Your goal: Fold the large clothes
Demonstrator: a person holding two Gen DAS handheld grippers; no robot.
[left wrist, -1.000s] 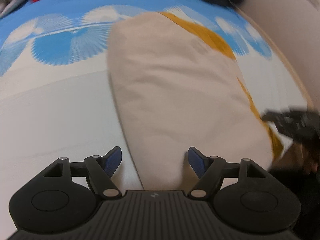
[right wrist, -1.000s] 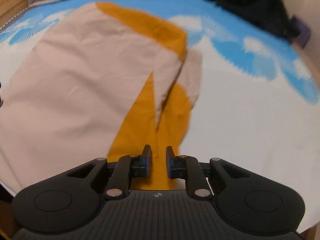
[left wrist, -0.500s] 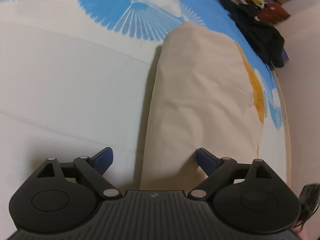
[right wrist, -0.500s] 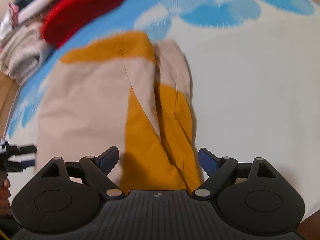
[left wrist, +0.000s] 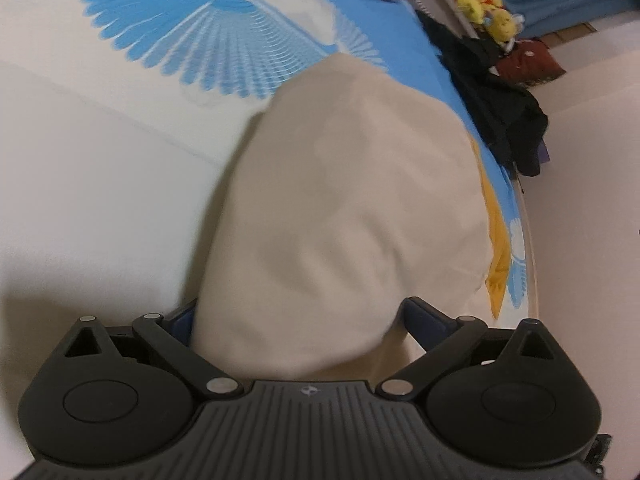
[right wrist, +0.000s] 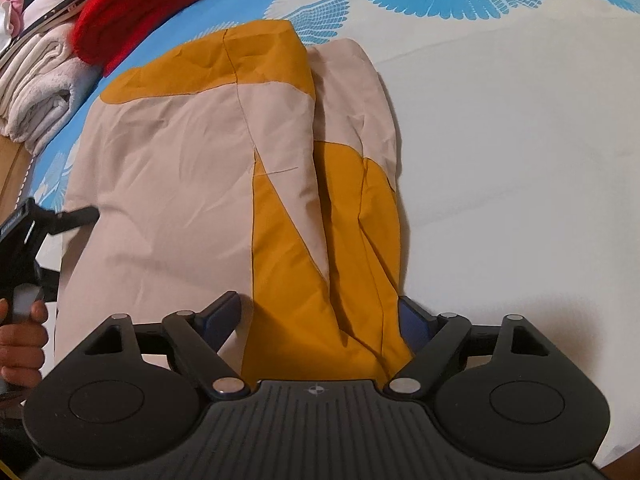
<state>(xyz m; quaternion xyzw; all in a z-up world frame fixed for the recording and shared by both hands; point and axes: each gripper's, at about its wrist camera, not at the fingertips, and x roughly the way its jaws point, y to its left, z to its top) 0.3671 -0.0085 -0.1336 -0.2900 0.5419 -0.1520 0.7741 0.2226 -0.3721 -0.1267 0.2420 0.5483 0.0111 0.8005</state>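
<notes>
The garment [right wrist: 172, 184], beige with mustard panels, lay flat on the bed [right wrist: 520, 160], folded lengthwise with one side flap turned over the middle. In the right wrist view its near end ran under the camera, the mustard part bunched in soft ridges beside a beige strip along the right edge. In the left wrist view the garment [left wrist: 344, 216] showed mostly as a smooth beige mound, with a thin mustard edge along its right side.

The right gripper [right wrist: 320, 316] had its fingers spread wide, one blue tip on each side of the mustard fold; they gripped nothing, and whether the tips touched the cloth could not be told. The left gripper [left wrist: 300, 320] was also wide open, its fingers straddling the near beige end, the left tip partly hidden behind the cloth. Nothing was pinched between them. In the right wrist view the left gripper [right wrist: 60, 216] appeared at the left edge of the garment, with the person's hand [right wrist: 22, 340] around its handle.

The bed carried a white sheet with blue feathered prints. At the far side lay a red item [right wrist: 152, 4] next to a stack of towels [right wrist: 36, 92]. In the left wrist view, dark clothes [left wrist: 496, 108] sat at the bed's edge, with a yellow plush [left wrist: 484, 4] beyond.
</notes>
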